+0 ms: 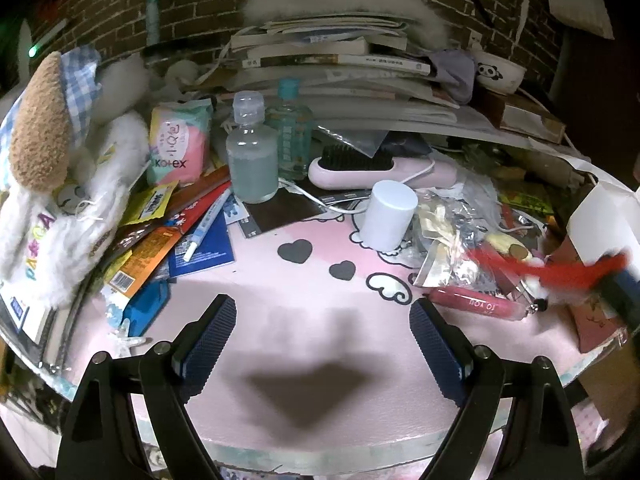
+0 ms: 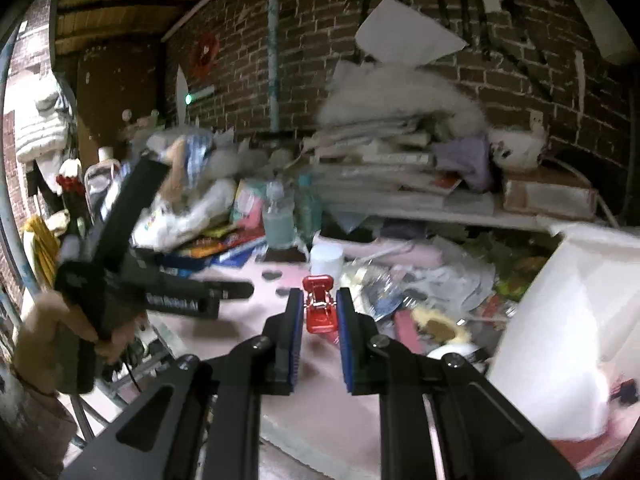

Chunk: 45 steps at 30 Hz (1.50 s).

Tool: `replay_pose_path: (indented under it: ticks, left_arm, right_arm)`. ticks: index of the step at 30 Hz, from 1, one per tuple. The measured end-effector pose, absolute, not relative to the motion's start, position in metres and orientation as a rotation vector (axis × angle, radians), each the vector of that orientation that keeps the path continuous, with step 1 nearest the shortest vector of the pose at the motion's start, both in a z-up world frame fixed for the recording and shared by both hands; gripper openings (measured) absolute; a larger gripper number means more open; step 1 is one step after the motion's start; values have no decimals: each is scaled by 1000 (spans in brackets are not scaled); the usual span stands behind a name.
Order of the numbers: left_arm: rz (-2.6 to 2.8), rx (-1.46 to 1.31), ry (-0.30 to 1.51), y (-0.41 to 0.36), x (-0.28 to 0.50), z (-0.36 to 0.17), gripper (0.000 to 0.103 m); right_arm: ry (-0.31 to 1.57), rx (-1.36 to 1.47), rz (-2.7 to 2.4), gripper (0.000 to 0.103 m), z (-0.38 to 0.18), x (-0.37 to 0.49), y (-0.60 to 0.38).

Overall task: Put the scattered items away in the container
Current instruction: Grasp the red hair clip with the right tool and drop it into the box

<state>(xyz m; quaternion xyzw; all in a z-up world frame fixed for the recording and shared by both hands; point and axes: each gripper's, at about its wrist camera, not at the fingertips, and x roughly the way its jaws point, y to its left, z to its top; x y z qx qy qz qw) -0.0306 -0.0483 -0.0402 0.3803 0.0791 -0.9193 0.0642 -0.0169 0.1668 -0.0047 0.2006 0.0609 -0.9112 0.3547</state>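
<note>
My right gripper [image 2: 319, 299] is shut on a small red claw clip [image 2: 318, 314], held up above the pink mat between the blue pads. In the left wrist view the same clip [image 1: 580, 270] is a red blur at the right edge, in front of the white box [image 1: 604, 220]. That box [image 2: 568, 320] stands just right of the right gripper. My left gripper [image 1: 322, 304] hangs open over a bare patch of the pink mat [image 1: 304, 344], with nothing between its fingers. A pink lip gloss tube [image 1: 476, 304] lies right of it.
A white cylinder [image 1: 388, 216], two clear bottles [image 1: 252, 156], a pink hairbrush [image 1: 380, 168] and loose wrappers [image 1: 452, 240] crowd the back of the mat. A plush toy [image 1: 60, 184] and packets [image 1: 152, 248] fill the left. Stacked books [image 1: 340, 68] rise behind. A hand [image 2: 60, 320] holds the left gripper.
</note>
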Motion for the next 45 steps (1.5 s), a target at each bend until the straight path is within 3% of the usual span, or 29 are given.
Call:
replay_pose_path:
  ticks: [7, 13, 22, 36, 38, 42, 45]
  left_arm:
    - [-2809, 1147, 223, -38, -36, -36, 87]
    - [-2831, 1160, 219, -29, -43, -35, 87]
    - [-2850, 1180, 191, -16, -47, -36, 87]
    - [-2834, 1203, 162, -14, -52, -42, 87]
    - [-2839, 1205, 161, -15, -53, -44, 87]
    - [-2840, 1221, 178, -19, -62, -51, 87]
    - [-2844, 1190, 193, -26, -69, -52, 87]
  right_arm:
    - [179, 427, -2513, 14, 56, -9, 230]
    - [295, 513, -2676, 14, 82, -10, 284]
    - [435, 885, -2625, 14, 61, -47, 300]
    - [402, 1313, -2491, 15, 39, -94, 305]
    - [414, 1349, -2482, 17, 35, -95, 305]
    - [368, 1344, -2508, 44, 36, -96, 312]
    - [325, 1313, -2521, 44, 43, -96, 315]
